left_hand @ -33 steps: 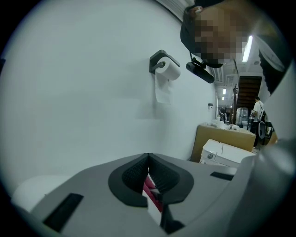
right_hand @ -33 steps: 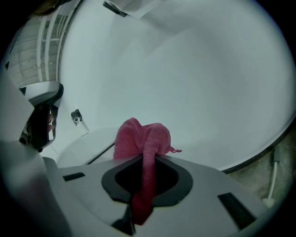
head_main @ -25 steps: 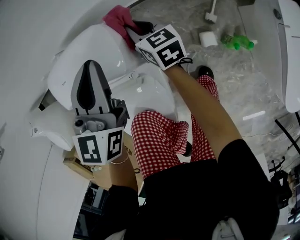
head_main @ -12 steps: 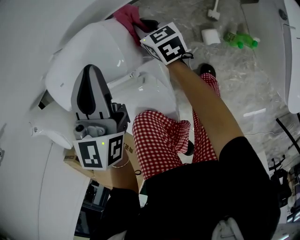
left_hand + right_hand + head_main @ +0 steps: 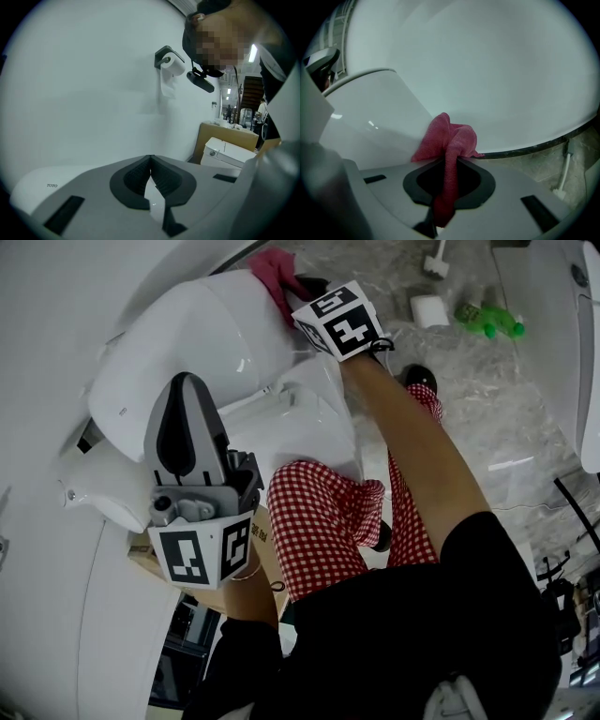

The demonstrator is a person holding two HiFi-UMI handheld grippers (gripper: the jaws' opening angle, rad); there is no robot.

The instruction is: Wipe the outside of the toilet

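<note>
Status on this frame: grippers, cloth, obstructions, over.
Right gripper shut on pink cloth, cloth pressed against toilet. Left gripper shut, empty. Nothing seen blocking the cloth.

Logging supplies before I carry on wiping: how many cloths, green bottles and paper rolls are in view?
Cloths: 1, the pink cloth in the right gripper
Bottles: 2, it seems, the green bottles on the floor
Paper rolls: 2, wall roll and floor roll
Total: 5
</note>
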